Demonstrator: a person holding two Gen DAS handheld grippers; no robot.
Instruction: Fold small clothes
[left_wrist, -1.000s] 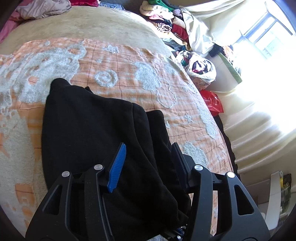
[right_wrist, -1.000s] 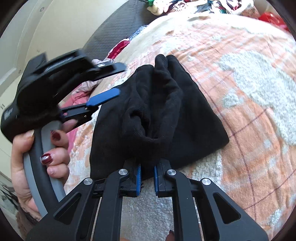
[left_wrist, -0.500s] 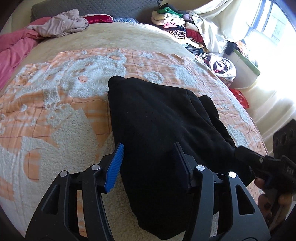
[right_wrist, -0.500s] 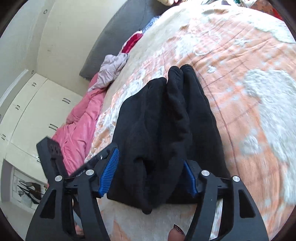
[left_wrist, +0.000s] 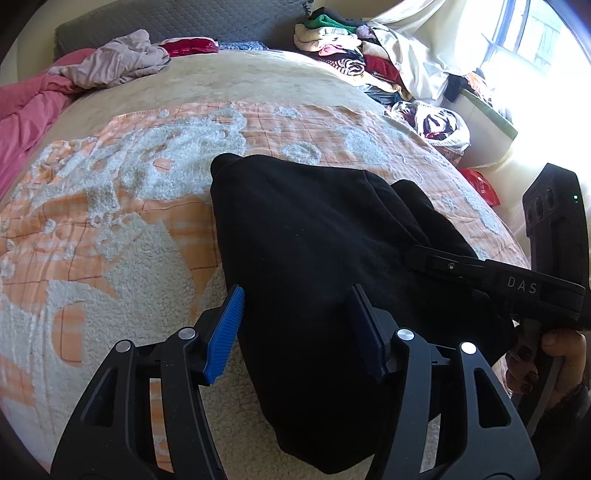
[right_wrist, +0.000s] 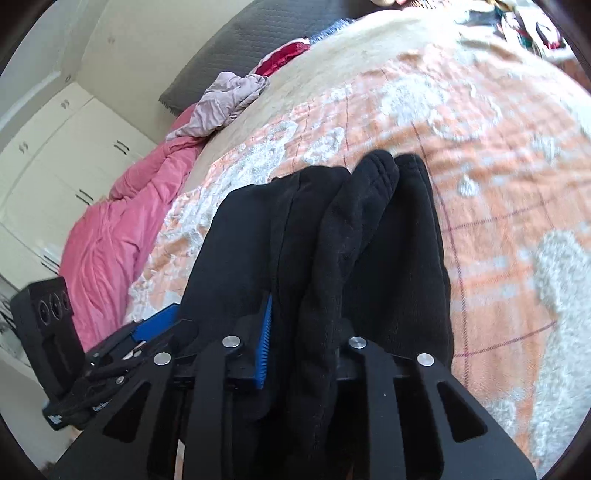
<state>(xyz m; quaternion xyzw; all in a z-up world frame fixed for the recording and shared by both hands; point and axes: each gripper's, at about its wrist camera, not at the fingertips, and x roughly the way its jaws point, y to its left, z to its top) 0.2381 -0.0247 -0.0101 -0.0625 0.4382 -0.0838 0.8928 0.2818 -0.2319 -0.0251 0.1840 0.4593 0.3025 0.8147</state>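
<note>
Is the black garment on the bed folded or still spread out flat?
Folded, not spread. The black garment lies in doubled layers, with several thick edges stacked side by side at its far end, on the orange blanket.

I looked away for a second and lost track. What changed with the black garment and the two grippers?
The right gripper let go of the black garment, opened wide, and is now closing on a bunched fold. The left gripper dropped toward the blanket, its jaws opening astride the garment's near edge. The garment stayed on the blanket.
</note>
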